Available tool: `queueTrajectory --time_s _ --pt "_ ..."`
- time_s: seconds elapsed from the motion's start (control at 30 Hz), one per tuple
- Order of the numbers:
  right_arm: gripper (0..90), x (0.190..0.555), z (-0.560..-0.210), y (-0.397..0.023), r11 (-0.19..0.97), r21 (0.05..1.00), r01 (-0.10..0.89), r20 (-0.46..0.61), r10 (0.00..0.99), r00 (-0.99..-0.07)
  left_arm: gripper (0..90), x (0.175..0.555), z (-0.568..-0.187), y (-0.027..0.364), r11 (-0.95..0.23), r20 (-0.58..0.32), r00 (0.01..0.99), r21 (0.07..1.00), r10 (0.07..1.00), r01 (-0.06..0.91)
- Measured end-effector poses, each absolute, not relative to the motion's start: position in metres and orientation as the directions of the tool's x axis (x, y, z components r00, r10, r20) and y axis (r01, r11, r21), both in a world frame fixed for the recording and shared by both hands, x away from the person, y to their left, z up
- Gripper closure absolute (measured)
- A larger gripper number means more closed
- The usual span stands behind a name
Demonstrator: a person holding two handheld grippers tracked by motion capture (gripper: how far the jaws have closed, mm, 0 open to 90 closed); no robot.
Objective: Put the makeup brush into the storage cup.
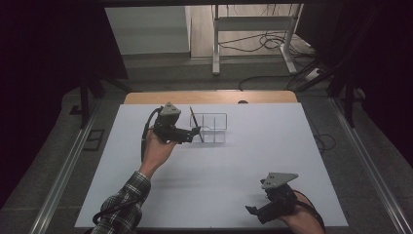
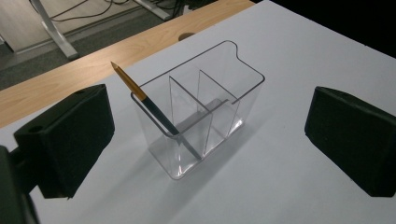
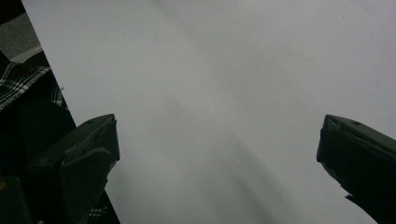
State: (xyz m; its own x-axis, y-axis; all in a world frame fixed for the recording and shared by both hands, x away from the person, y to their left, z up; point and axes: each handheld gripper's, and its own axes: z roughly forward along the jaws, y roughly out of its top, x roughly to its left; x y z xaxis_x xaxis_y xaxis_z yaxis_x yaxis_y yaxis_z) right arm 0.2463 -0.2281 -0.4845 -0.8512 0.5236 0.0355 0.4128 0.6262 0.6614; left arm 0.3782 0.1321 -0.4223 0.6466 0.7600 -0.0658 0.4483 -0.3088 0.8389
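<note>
Item: pencil [image 2: 154,111] leaning inside clear organizer [image 2: 201,112]. Both tongs gaped empty: left tongs [image 1: 195,132] beside it, right tongs [image 1: 253,211] idle. Likely next: withdrawal.

organizer [image 2: 201,112]: 1 (three compartments) | pencil [image 2: 140,93]: 1 | tools: 2

We find no writing, label, brand, number or sign that can be read in any of the three views.
</note>
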Motion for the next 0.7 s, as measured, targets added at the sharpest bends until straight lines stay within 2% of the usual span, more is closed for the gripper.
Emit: queueTrajectory --time_s 0.7 --pt "0.0 0.246 -0.485 -0.227 0.630 0.658 0.412 0.039 0.519 -0.854 1.4 0.360 -0.425 0.143 -0.345 -0.040 0.665 0.831 0.746 0.437"
